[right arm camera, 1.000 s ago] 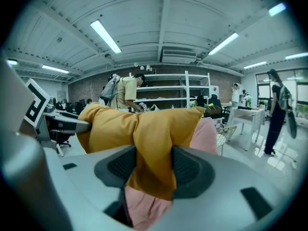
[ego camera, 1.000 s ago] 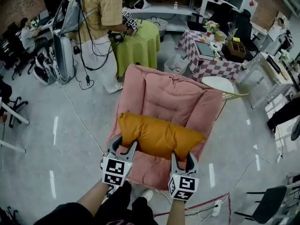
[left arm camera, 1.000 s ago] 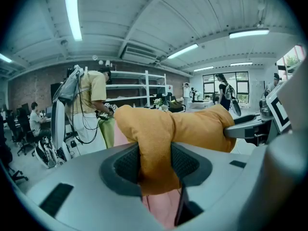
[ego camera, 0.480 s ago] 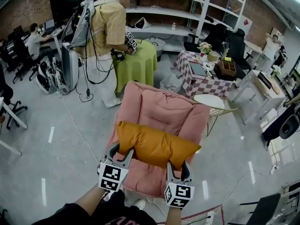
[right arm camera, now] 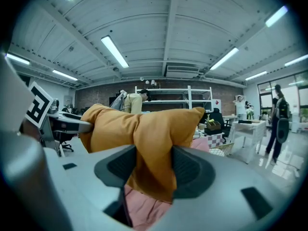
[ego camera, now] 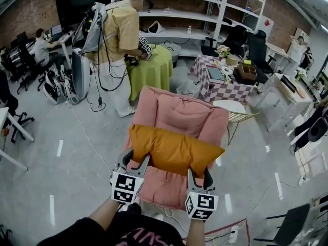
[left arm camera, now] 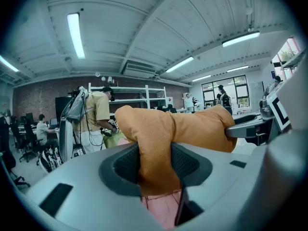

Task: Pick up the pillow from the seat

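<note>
A grey polished floor (ego camera: 66, 152) spreads out to either side of the left claw (ego camera: 134, 159) and the right claw (ego camera: 199, 172). Well ahead of both, white shelving (ego camera: 189, 15) stands against a brick wall (ego camera: 31, 12). Ahead of the left claw a person in a yellow shirt (ego camera: 120, 32) stands at a green-draped table (ego camera: 154, 65). Ahead of the right claw sit a checkered table (ego camera: 225, 86) and a small round white table (ego camera: 231, 106). Strip lights (left arm camera: 74, 35) run along the ribbed ceiling (left arm camera: 144, 23), and windows (left arm camera: 231, 86) glow far off to the right.

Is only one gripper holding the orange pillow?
No, the left gripper and the right gripper each clamp a near corner of the pillow.
</note>
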{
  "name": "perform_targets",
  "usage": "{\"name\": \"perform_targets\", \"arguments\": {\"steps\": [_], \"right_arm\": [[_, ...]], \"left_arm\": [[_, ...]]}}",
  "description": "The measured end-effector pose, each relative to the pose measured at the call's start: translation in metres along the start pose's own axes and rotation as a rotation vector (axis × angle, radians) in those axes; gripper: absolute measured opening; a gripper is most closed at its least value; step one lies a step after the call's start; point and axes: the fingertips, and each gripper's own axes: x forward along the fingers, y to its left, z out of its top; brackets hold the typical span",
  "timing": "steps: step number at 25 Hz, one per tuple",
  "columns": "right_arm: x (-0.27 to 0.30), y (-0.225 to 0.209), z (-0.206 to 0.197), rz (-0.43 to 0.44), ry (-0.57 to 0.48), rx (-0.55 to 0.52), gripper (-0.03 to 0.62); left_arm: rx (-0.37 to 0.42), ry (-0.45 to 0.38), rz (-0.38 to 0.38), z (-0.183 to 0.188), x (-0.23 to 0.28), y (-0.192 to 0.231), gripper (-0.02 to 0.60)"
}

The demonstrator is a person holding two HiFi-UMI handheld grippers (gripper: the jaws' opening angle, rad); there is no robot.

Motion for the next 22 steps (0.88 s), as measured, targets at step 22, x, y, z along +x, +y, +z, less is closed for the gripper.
{"name": "perform_targets", "arguments": {"steps": [22], "right_arm": [[-0.013,-0.006,0.002,-0.023,-0.017,0.000,0.239]], "left_arm": [[0.007,-0.017,-0.022,0.003,-0.005,-0.011,0.181]]}}
